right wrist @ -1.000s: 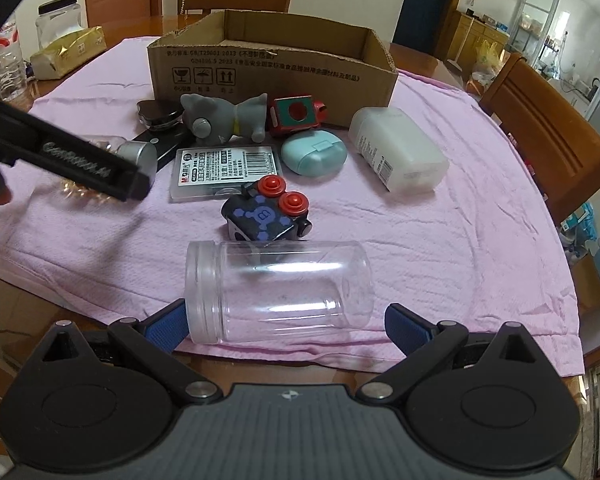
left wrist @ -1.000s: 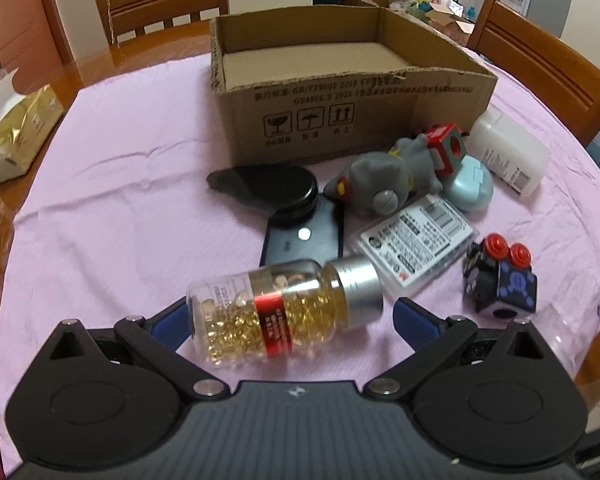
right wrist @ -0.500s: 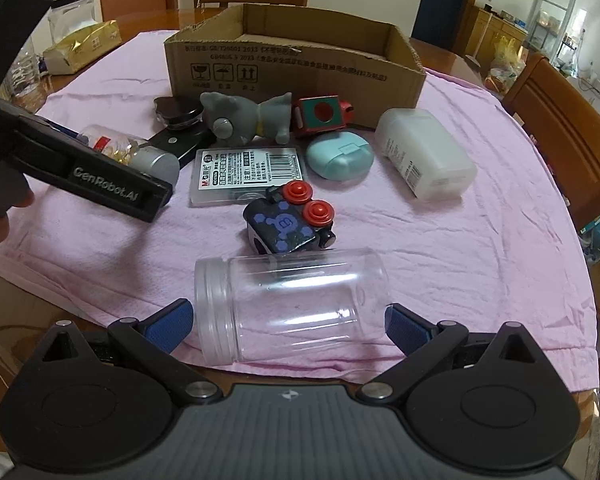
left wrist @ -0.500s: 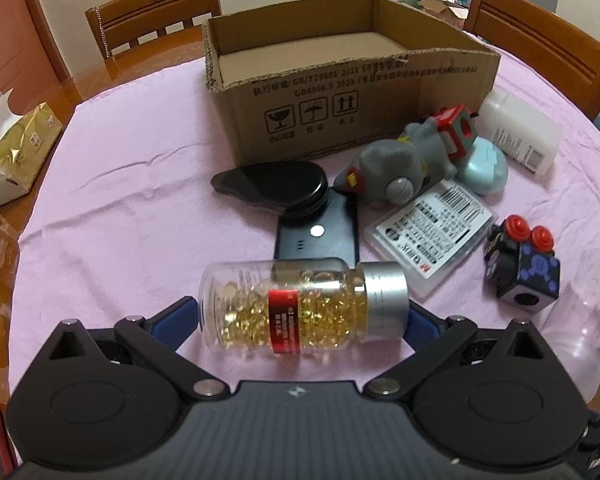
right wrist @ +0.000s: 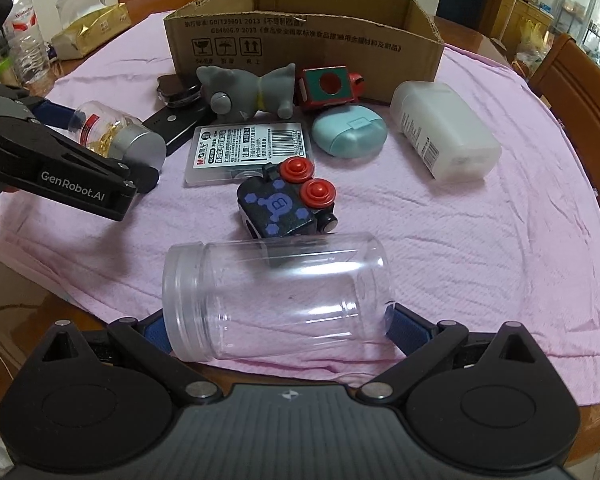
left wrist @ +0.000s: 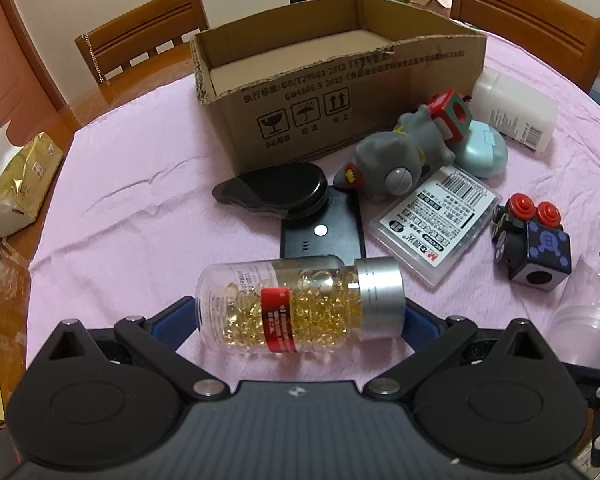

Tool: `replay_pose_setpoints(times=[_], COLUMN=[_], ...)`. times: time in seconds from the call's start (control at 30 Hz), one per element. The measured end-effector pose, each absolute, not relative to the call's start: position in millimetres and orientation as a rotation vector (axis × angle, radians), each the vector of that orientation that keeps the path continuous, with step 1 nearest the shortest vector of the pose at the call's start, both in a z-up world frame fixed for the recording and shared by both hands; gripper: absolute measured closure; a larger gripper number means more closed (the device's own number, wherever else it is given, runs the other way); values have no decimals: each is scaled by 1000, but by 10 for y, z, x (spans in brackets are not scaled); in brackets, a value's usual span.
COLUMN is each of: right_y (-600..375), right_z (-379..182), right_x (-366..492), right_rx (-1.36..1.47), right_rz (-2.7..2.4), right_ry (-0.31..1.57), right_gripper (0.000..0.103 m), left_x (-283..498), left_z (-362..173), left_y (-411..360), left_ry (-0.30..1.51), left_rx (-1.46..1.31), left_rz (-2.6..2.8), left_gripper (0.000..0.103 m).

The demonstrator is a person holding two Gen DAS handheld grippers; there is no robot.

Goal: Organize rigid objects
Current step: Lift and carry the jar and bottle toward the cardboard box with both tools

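While both loads are held clear of the worktop (right wrist: 500, 280), each tool is seen pinching one container lengthwise: the left tool (left wrist: 300, 312) is pressed on a pill bottle (left wrist: 300, 308), base and silver cap against the fingers, and the right tool (right wrist: 276, 320) is pressed on an empty clear jar (right wrist: 276, 300), near the worktop's front edge. The step in hand is judged to be carrying both to the box (right wrist: 304, 36) at the far side. It would be done well if each container were kept level and raised above the box's front wall before release, the smooth jar being the likelier to slip. Between the tools and the box, one of each is counted: a fidget cube (right wrist: 288, 208), a flat plastic case (right wrist: 248, 152), a black slab (left wrist: 324, 232), a black lid (left wrist: 276, 192), a grey toy (right wrist: 248, 88), a teal case (right wrist: 350, 130), a red cube (right wrist: 328, 88) and a white bottle (right wrist: 444, 132). The box appears empty, so little is judged done.
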State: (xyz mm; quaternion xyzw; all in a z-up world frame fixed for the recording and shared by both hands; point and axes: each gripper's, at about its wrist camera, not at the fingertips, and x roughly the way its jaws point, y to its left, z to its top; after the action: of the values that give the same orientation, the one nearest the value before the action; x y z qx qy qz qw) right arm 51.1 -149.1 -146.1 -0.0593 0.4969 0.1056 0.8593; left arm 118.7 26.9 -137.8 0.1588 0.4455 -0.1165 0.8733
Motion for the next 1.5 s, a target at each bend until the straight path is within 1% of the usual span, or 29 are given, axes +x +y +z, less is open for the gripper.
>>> replay_pose_setpoints(times=[0.23, 0.27, 0.3, 0.37, 0.83, 1.17, 1.5], right_y=[-1478, -1477, -1473, -1468, -1472, -1483, -1351], right_z=[-1327, -1313, -1303, -1291, -1258, -1091, -863], right_x=[492, 496, 497, 489, 523, 609, 681], right_rx=[-146, -150, -158, -175, -179, -165, -218], right_rz=[257, 262, 267, 269, 270, 259, 248], right_ry=[1017, 1015, 1016, 1011, 1030, 1049, 1031], right_gripper=[0, 0, 3, 7, 7, 7, 7], left_x=[1221, 1221, 1224, 1231, 1299, 1294, 1315], left_z=[-1336, -1323, -1317, -1314, -1301, -1143, -971], left_y=[294, 305, 313, 335, 369, 402, 501], left_ry=[932, 926, 925, 928, 987, 1005, 989], left_rx=[292, 285, 279, 266, 272, 354, 375], left_rz=[-258, -266, -270, -275, -299, -400, -460], left_gripper=[3, 7, 8, 8, 9, 10, 10])
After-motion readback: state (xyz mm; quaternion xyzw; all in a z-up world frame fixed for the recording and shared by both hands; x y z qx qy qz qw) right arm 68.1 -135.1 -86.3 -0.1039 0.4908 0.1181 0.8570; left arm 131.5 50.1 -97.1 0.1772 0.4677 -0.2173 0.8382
